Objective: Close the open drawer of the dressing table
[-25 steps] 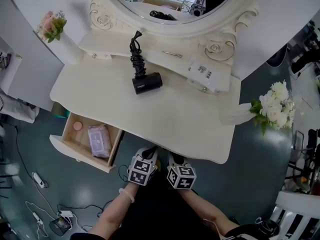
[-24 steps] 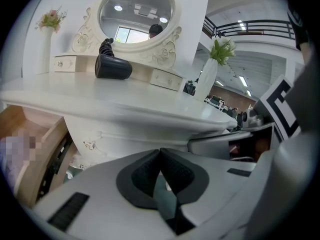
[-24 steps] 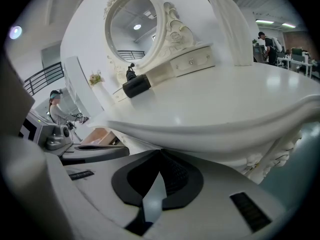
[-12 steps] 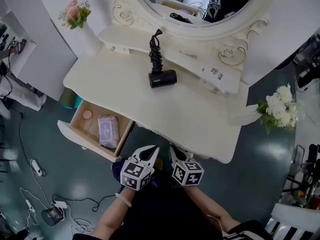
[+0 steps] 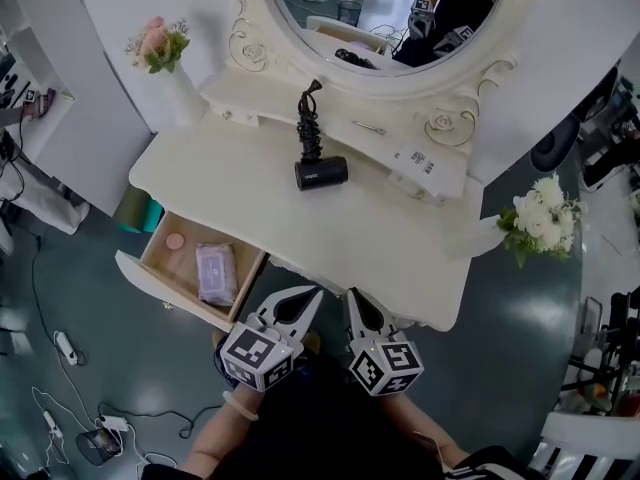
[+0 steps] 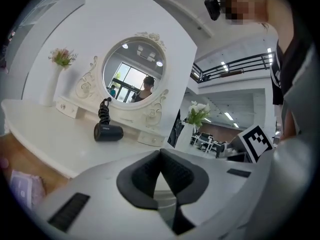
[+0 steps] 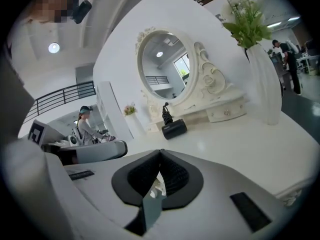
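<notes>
Before dressing table [image 5: 330,233]: left tool [image 5: 304,299], right tool [image 5: 356,300] both closed, empty.

This is a staged bedroom corner set up inside a large open work hall, not a real home. At the top of the head view, a cream carved desk [image 5: 330,238] with an oval mirror [image 5: 385,8], a black hair dryer [image 5: 322,173] and a flower vase [image 5: 180,93] backs onto a free-standing white partition [image 5: 590,38]. Loose cables [image 5: 150,430] trail over the dark glossy floor [image 5: 500,368] at lower left, and the left tool's view shows a railed mezzanine [image 6: 235,66] with strip lights at right, above distant office workstations [image 6: 202,141].
</notes>
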Motion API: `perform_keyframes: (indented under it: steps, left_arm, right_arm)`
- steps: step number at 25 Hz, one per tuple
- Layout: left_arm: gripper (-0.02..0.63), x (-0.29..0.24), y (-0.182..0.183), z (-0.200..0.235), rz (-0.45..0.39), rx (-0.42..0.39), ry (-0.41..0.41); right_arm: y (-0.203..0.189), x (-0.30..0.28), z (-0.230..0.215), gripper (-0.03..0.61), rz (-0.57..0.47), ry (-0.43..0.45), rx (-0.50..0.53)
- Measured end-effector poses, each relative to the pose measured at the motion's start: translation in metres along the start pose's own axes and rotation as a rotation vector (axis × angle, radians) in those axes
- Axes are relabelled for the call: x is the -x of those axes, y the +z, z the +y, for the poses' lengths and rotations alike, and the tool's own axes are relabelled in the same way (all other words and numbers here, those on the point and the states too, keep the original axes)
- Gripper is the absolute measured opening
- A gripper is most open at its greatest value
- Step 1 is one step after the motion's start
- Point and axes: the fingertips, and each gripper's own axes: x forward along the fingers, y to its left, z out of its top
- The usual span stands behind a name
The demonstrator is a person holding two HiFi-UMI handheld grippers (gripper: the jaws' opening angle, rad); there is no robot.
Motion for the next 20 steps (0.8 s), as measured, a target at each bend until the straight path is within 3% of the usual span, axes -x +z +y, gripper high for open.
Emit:
perform_keyframes:
  steps: [5,11,20]
  left_arm:
    - [0.017,-0.002,0.008,-0.009,0.005,-0.054,-0.035]
    - [0.017,-0.002,0.006,-0.019,0.027,-0.080,-0.062]
    - [0.018,0.016,0.008,-0.008,0.040,-0.058,-0.002]
  right_arm:
    - [0.018,0.003,0.007,0.025,-0.062,-0.001,0.028]
    - [0.016,0.007,0.006,0.025,-0.063,-0.018,0.027]
    - [0.002,0.000,0.016,0.025,-0.026,-0.028,0.009]
